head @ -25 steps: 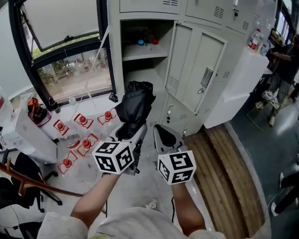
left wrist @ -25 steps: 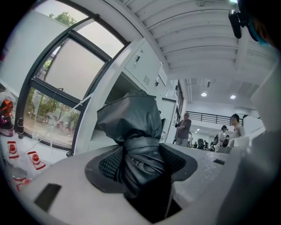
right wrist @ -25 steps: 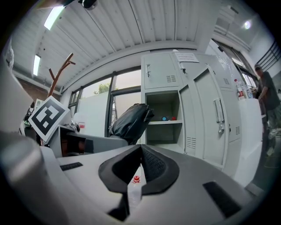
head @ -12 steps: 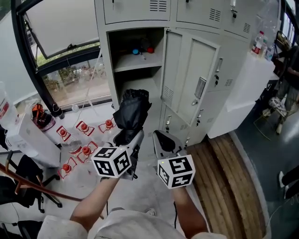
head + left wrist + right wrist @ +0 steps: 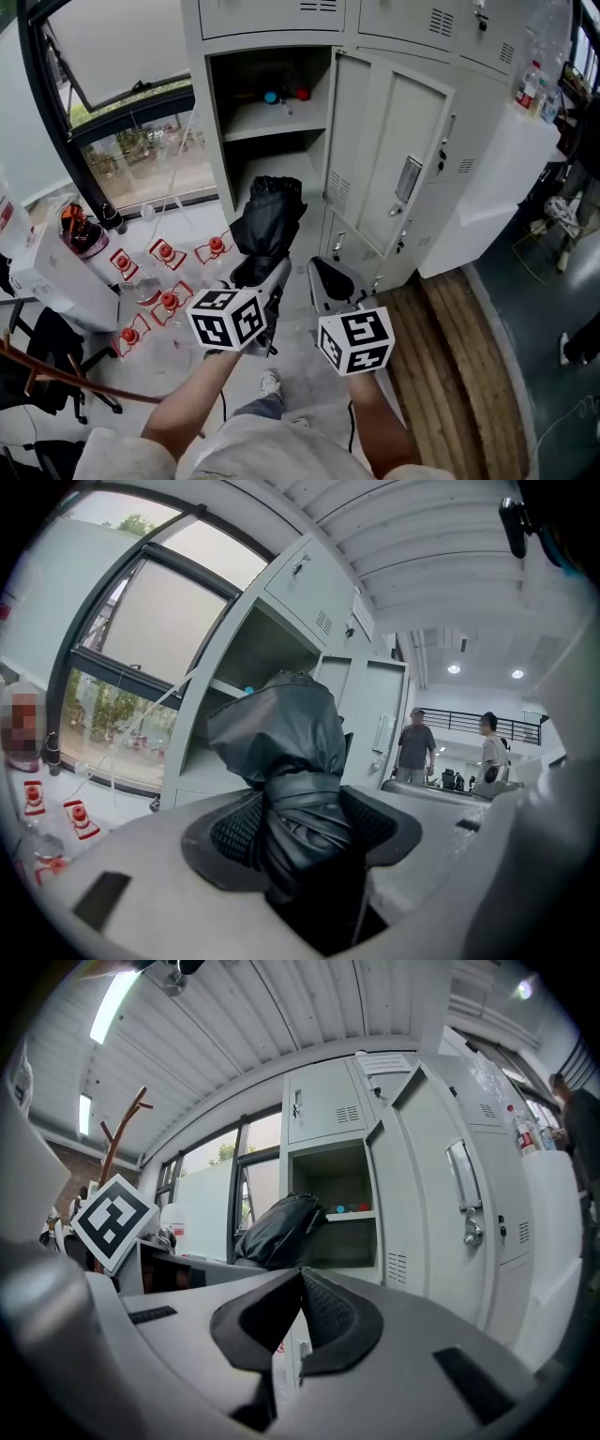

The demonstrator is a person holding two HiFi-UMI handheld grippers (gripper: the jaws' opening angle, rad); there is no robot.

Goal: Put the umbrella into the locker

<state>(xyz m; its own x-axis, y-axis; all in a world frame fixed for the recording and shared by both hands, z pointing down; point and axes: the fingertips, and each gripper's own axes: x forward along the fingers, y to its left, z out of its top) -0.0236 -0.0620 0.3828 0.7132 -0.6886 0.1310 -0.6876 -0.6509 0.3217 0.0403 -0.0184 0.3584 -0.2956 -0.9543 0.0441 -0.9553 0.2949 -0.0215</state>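
Folded black umbrella [image 5: 267, 225] in left gripper [image 5: 263, 272], before open locker [image 5: 281, 122]

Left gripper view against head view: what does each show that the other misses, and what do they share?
Only the left gripper view: two people standing in the background under ceiling lights. Only the head view: the wooden floorboards and the wearer's forearms. Both: the black folded umbrella clamped in the left gripper, and the open locker.
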